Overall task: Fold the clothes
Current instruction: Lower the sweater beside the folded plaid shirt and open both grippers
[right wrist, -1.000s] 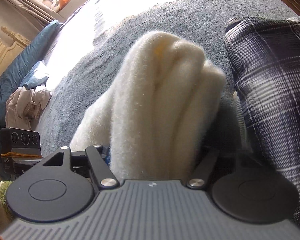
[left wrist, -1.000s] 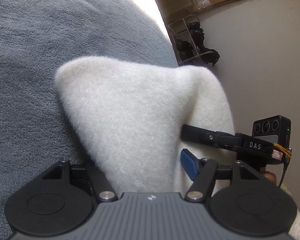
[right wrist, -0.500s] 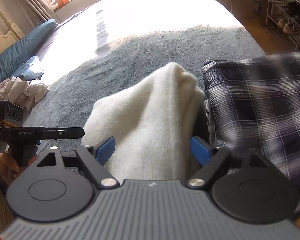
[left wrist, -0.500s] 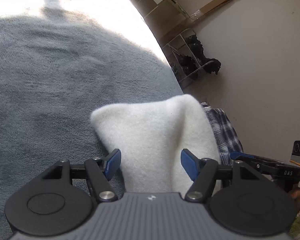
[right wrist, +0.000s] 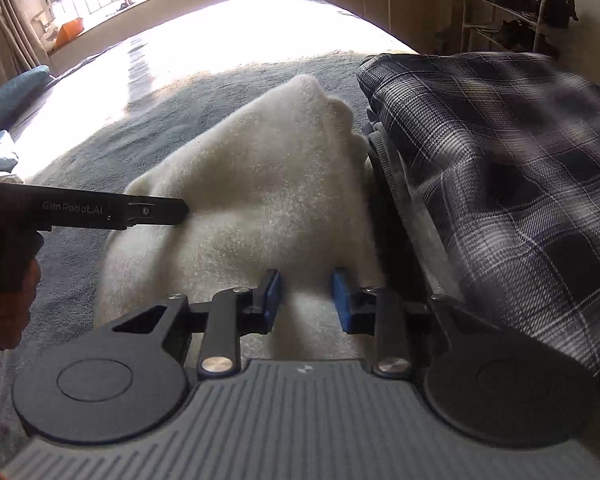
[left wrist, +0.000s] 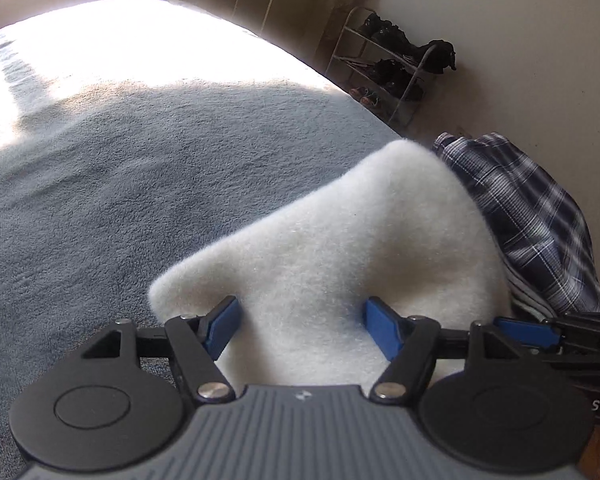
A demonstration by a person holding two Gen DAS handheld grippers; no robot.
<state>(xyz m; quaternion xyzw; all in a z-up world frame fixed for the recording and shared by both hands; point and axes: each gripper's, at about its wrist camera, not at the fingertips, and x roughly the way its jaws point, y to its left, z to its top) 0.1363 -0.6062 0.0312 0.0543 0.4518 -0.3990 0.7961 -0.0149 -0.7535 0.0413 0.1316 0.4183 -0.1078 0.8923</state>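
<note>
Left claw: jaws opening, blue pads spread to either side of the fleece, no pinch seen. Right claw: jaws closing, pads set narrow over the near edge of the fleece; fleece lies between them, but a firm pinch is not shown. Fleece: cream, thick, napped; folded into a bundle and laid on the grey blanket of the bed, near its edge. It is touched on its right side by a plaid garment, dark with pale lines, already folded and heaped. In the right view the left claw's finger is seen pressed against the bundle's left flank. Handling, as judged: light, soft, bulky; shape is not held when lifted, and layers are likely to slide apart or spring open if released loosely. Nap gives fair friction, so slipping from the pads is not much feared. Hold is best taken at the folded edges or corners, through all layers at once, one claw to each end; the puffed middle is to be avoided, since only the top layer would be caught. Shoe rack stands beyond the bed, by the wall.
</note>
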